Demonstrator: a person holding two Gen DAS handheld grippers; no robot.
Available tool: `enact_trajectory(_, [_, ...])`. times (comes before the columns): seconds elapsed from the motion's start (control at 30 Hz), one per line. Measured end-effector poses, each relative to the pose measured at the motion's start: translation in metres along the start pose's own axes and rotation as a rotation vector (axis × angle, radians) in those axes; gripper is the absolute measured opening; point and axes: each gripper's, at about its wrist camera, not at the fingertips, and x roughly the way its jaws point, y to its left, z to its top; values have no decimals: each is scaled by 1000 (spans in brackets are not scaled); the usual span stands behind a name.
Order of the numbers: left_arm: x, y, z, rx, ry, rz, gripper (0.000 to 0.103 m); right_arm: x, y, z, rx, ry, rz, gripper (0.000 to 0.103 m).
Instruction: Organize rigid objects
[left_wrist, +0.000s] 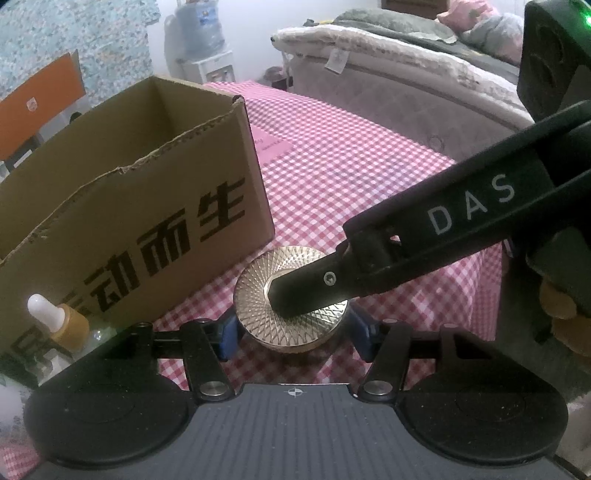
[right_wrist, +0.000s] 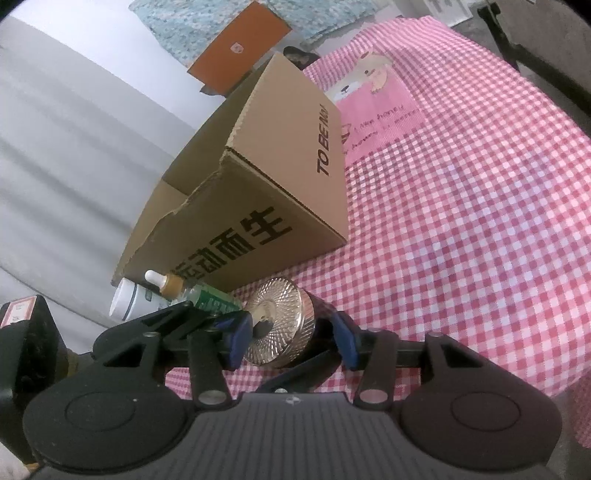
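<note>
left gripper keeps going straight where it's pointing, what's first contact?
The gold patterned jar, already between the left gripper jaws; the right gripper finger also rests on its lid. Behind it looks like checked tablecloth.

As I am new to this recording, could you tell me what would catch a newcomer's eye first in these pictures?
A round gold jar with an engraved lid sits between the left gripper's blue pads, with one finger of the right gripper lying across its top. Just behind it to the left stands an open cardboard box with bold black lettering, on a pink checked tablecloth.
</note>
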Motion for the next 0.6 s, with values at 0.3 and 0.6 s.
enact_trajectory(0.3, [-4, 4, -1, -26, 13, -3, 58, 2, 6, -2, -20, 12, -3, 52])
enact_trajectory(0.6, [-4, 5, -1, -26, 17, -6, 58, 4, 7, -1, -18, 17, -11, 54])
